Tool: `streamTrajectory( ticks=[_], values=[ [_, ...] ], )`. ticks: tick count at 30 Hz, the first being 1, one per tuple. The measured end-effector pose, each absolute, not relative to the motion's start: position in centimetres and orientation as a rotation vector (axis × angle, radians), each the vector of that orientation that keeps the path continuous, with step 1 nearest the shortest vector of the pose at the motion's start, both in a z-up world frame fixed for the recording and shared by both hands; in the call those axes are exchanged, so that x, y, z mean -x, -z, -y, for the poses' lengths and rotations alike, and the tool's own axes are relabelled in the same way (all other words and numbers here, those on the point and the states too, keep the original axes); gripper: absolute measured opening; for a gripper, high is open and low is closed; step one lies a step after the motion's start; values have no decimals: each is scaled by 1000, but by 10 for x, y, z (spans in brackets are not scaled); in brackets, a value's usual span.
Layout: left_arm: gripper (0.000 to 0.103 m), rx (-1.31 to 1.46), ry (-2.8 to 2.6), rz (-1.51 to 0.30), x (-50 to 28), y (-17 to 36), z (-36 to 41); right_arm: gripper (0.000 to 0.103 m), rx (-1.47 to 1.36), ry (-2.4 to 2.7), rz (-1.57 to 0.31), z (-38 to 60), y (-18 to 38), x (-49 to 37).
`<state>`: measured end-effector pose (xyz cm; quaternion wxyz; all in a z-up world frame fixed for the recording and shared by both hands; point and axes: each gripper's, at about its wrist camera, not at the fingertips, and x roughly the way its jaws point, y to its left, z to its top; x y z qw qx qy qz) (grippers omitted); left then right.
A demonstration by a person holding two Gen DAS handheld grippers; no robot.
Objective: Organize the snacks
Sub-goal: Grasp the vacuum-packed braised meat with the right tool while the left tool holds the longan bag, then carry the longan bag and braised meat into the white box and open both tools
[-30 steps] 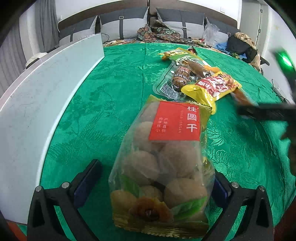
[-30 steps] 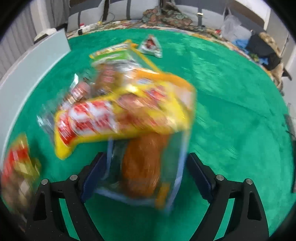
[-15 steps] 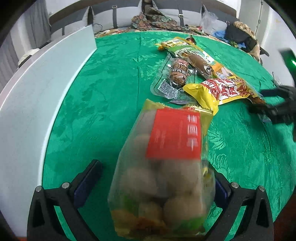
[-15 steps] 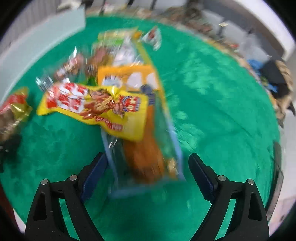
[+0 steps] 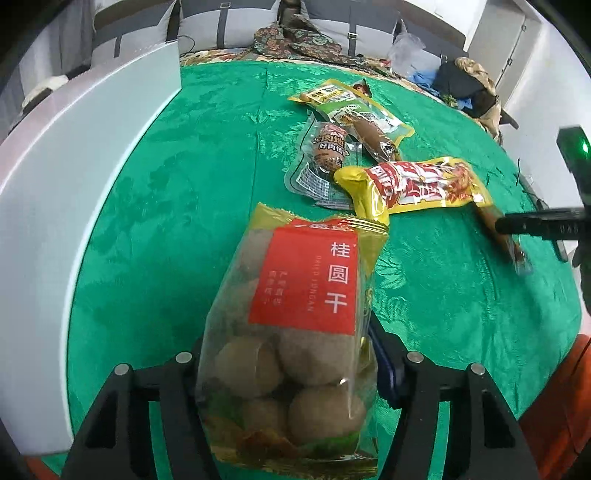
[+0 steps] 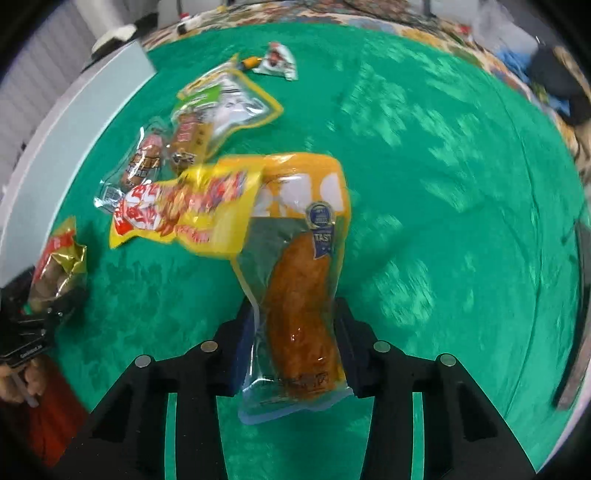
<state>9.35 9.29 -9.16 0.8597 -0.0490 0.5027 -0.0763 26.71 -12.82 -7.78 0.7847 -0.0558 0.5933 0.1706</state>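
My left gripper (image 5: 286,373) is shut on a clear bag of dried longan (image 5: 295,332) with a red label, held over the green tablecloth (image 5: 177,206). My right gripper (image 6: 295,332) is shut on a clear and orange chicken-leg pack (image 6: 299,295), whose far end lies under a yellow and red snack pack (image 6: 184,214). The right gripper also shows at the right edge of the left wrist view (image 5: 535,225). The yellow pack (image 5: 417,188), a sausage pack (image 5: 325,155) and a green and yellow pack (image 5: 354,110) lie in a cluster ahead.
A white box wall (image 5: 74,158) runs along the table's left side. A small triangular packet (image 6: 279,62) lies at the far side. Sofa cushions (image 5: 229,26) and clutter stand behind the table.
Both grippers have closed: the left on the longan bag, the right on the chicken-leg pack. The right gripper has swung right, so the pack now points straight ahead.
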Motion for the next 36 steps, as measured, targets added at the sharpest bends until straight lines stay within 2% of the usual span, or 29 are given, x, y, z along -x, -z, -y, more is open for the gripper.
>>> streamTrajectory(
  ticks=[6,8,9,10,16,19,22,24,31,36],
  values=[
    [64,113,164,-1056,-85,90,-94,44,56,-391,-1295,141,78,-248],
    [64,128,159,-1057,-84,92,-95,57,78,-387,-1283,138,77,-241],
    [64,129,157,-1056,-84,92,-95,69,109,-374,-1279,136,79,-242],
    [64,128,156,-1056,-85,92,-95,73,145,-358,-1281,133,82,-241],
    [64,131,157,-1056,-85,92,-96,86,477,-316,-1201,97,97,-243],
    [64,138,161,-1058,-85,92,-98,82,360,-336,-1260,104,101,-258],
    [64,174,167,-1057,-84,91,-103,72,216,-344,-1312,123,98,-264],
    [64,209,172,-1054,-83,89,-107,68,96,-354,-1333,139,95,-264],
    [64,293,202,-1031,-83,79,-108,68,-448,-385,-1313,224,80,-249],
    [64,358,235,-1008,-82,61,-107,68,-697,-419,-1263,246,76,-231]
  ],
)
